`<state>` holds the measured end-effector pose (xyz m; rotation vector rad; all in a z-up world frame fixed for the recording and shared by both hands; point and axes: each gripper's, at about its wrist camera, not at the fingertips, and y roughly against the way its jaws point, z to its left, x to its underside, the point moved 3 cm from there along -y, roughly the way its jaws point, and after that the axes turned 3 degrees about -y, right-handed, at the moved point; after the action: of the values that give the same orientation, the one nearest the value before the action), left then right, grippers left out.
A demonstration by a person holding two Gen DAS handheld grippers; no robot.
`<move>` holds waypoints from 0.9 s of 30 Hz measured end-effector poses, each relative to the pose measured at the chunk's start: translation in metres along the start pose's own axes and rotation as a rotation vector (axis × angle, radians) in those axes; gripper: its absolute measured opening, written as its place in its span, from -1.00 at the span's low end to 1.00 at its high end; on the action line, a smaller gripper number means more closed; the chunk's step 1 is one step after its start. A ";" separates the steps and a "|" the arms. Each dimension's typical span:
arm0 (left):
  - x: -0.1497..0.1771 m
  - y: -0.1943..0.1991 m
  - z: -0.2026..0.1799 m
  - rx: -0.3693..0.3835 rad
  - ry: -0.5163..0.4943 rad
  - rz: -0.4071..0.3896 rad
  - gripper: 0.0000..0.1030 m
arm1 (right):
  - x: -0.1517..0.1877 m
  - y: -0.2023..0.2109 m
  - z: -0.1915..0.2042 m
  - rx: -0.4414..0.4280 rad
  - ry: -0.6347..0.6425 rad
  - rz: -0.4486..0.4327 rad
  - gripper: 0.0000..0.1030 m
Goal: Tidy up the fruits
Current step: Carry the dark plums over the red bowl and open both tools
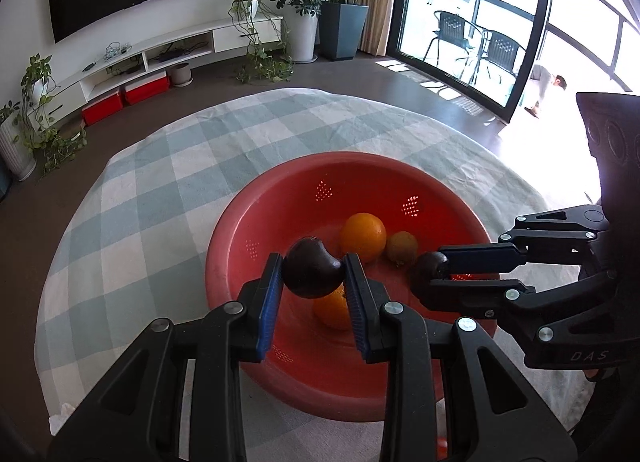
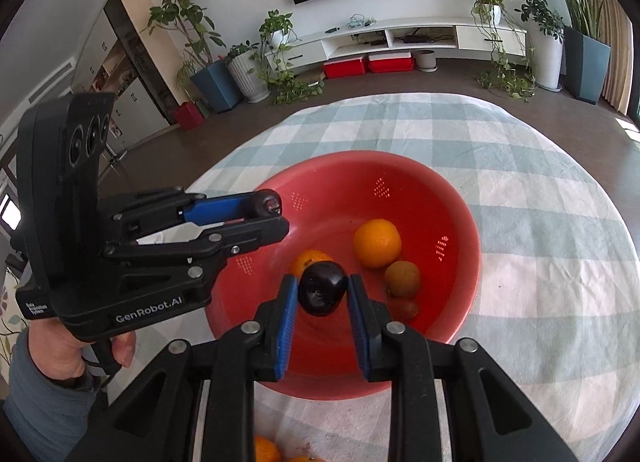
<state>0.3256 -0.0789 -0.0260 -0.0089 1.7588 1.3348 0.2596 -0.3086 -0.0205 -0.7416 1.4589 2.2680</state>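
A red perforated colander (image 1: 280, 197) (image 2: 460, 213) sits on the checked tablecloth. Inside lie an orange (image 1: 362, 236) (image 2: 377, 238), a brownish round fruit (image 1: 402, 248) (image 2: 403, 278) and a second orange (image 1: 332, 310) (image 2: 306, 260), partly hidden. My left gripper (image 1: 313, 274) is shut on a dark purple plum (image 1: 310, 276) above the colander. My right gripper (image 2: 322, 294) is shut on another dark plum (image 2: 322, 292), also over the colander. In the left wrist view the right gripper (image 1: 434, 270) comes in from the right with its plum (image 1: 428, 268). The left gripper (image 2: 272, 209) shows at left in the right wrist view.
The round table (image 2: 540, 262) wears a pale green and white checked cloth. More oranges (image 2: 266, 450) lie at its near edge. A hand (image 2: 80, 346) in a grey sleeve holds the left gripper. Beyond are a TV stand, potted plants and a glass door.
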 end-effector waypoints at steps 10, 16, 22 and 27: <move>0.006 -0.030 0.001 -0.007 -0.008 0.039 -0.44 | 0.007 -0.015 -0.002 0.065 0.058 0.016 -0.46; 0.008 -0.031 -0.001 -0.005 -0.011 0.041 -0.44 | 0.008 -0.017 0.002 0.083 0.089 0.012 -0.45; 0.008 -0.031 -0.001 -0.006 -0.014 0.041 -0.43 | 0.008 -0.018 0.004 0.087 0.095 0.008 -0.45; 0.007 -0.030 -0.002 -0.007 -0.016 0.036 -0.19 | 0.009 -0.017 0.005 0.097 0.107 0.005 -0.43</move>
<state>0.3345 -0.0898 -0.0538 0.0297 1.7486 1.3638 0.2600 -0.2974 -0.0367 -0.8413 1.6077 2.1739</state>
